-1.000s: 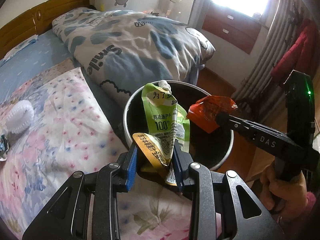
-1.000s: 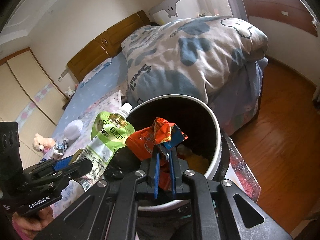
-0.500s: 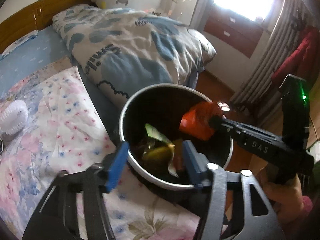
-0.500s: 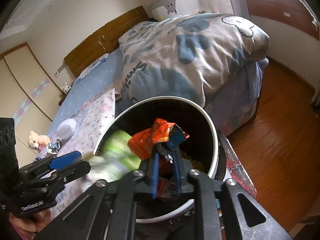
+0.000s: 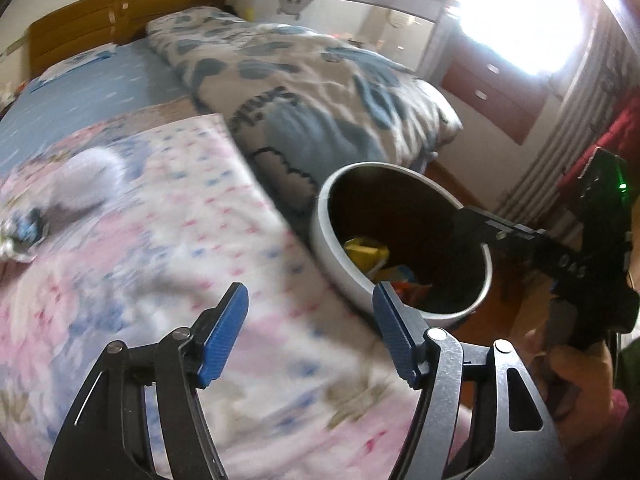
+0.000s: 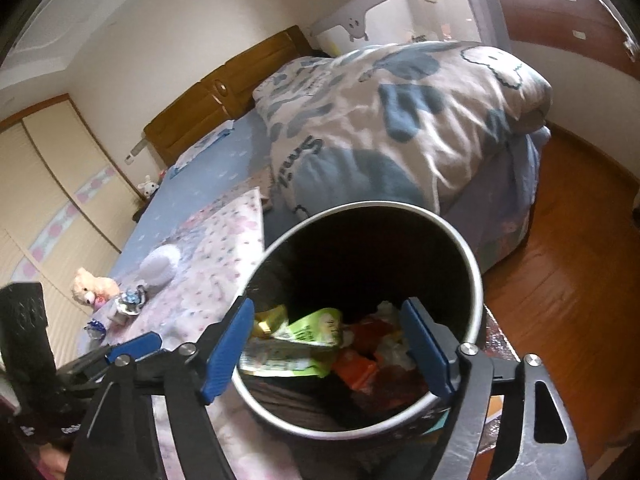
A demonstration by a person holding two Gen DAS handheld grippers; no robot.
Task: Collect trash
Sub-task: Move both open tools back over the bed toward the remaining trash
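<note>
Soft toys: a cream teddy bear (image 6: 90,286) and a white plush (image 6: 160,266) lie on the far left of the bed beside some small crinkled bits (image 6: 128,304). You cannot tell from here whether those bits are trash; they look like the likeliest thing left to collect.

Flowered blanket: the pink flowered blanket (image 5: 168,240) covers the near part of the bed, and your left gripper hangs over it, so the bed is probably where it goes next.

Left gripper: your left gripper (image 5: 310,334) has just been opening and now stands wide with nothing between its blue pads (image 5: 224,336). It sits off to the side of the bin, over the blanket, which fits a drop already made.

Trash bin: the round white-rimmed trash bin (image 6: 476,280) stands against the bed's edge, between bed and wooden floor (image 6: 568,280), close enough that you can carry bed litter straight to it.

Green pouch: the green drink pouch (image 6: 304,340) lies flat inside the bin among other litter, with a yellow wrapper (image 5: 362,252) near it.

Orange wrapper: the orange snack wrapper (image 6: 360,364) rests on the bin's bottom, beside the pouch.

Right gripper: your right gripper (image 6: 334,350) has just been opening too; its jaws are spread wide right over the bin's mouth and hold nothing, the wrapper lying free below.

Quilt: the blue-and-white quilt (image 6: 400,120) is bunched behind the bin, out of your way.
</note>
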